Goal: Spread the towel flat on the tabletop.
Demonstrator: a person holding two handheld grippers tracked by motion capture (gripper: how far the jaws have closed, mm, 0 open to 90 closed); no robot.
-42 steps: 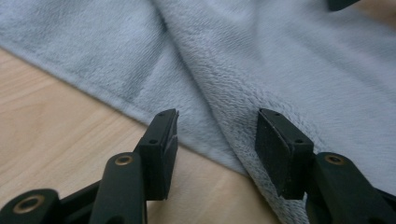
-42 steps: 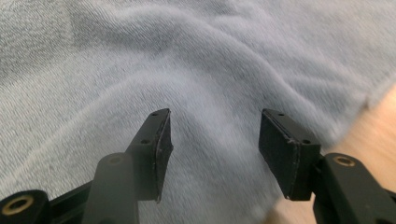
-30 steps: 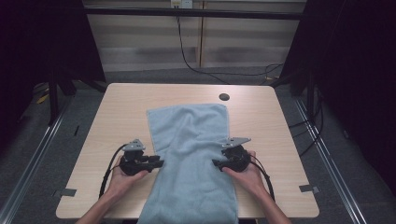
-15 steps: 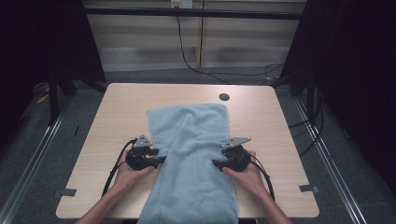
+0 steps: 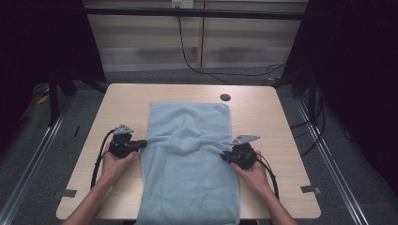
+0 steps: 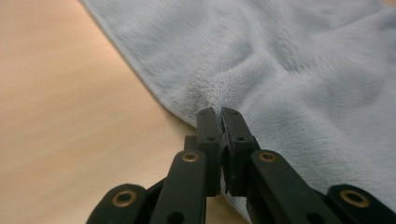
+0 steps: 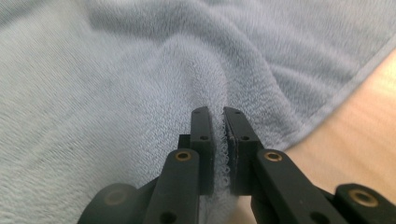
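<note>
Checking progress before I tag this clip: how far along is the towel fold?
Done: the towel lies spread flat on the table. In hand: the left gripper and right gripper have just closed, each pinching a side edge mid-length. Left: lifting and folding; no fold shows yet.

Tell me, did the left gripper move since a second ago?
Yes. In the high view the left gripper slid toward the table's far edge along the towel's left side, and its jaws have just closed on that edge.
</note>
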